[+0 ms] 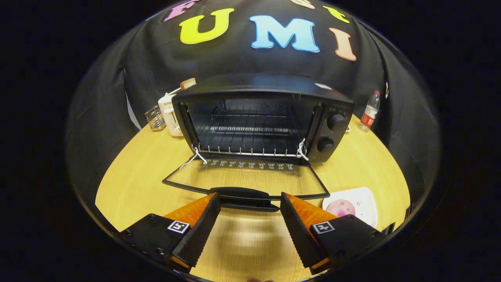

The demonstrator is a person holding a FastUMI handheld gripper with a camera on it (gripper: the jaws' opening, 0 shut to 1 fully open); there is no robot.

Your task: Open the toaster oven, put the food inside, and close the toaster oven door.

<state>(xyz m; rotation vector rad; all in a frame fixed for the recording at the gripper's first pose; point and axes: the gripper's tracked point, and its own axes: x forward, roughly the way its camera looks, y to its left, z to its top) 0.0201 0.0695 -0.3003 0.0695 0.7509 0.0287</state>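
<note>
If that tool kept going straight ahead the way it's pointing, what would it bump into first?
Most likely the door handle of the open toaster oven, lying just ahead between the fingertips of the open tool. Depth is hard to judge; passing above it, the rack inside comes next.

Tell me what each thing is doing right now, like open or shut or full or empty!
toaster oven: open, nothing on its rack
oven door: folded all the way down, flat
hand-held gripper: open, its fingers either side of the door handle, not squeezing it
food: lying on the white plate, beside the door
water bottle: standing upright, cap on
white toaster: bread sticking up
</note>
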